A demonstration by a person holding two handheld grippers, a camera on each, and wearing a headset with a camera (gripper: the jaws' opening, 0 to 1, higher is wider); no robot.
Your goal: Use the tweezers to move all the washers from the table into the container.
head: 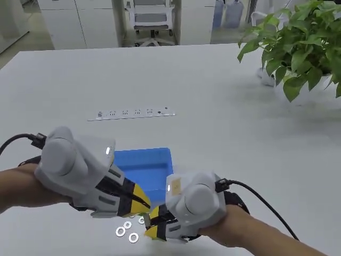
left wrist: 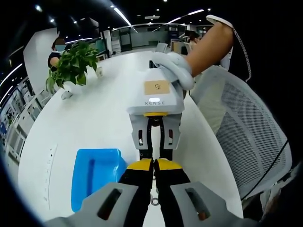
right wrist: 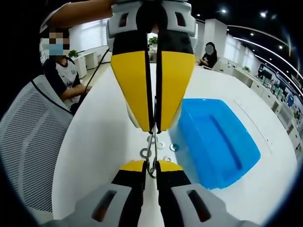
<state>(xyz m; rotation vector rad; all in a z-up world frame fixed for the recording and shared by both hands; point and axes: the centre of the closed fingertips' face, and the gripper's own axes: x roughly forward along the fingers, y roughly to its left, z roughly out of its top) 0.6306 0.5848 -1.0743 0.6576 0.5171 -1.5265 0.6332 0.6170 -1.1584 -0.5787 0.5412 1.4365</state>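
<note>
My two grippers meet tip to tip just in front of the blue container [head: 143, 164]. The left gripper [head: 144, 202] comes in from the left and the right gripper [head: 151, 221] from the right. In the right gripper view, thin metal tweezers [right wrist: 152, 147] run from my right gripper [right wrist: 151, 166] up into the yellow jaws of the left gripper [right wrist: 154, 126]. Both grippers are shut on them. Several washers [head: 127, 231] lie on the white table under the tips, beside the container [right wrist: 218, 142]; several washers [right wrist: 144, 152] also show here. The container looks empty.
A white power strip [head: 130, 113] lies behind the container. A potted plant [head: 301, 48] stands at the back right. A grey mesh chair [left wrist: 241, 137] sits at the near table edge, and a seated person [right wrist: 61, 71] is off to one side.
</note>
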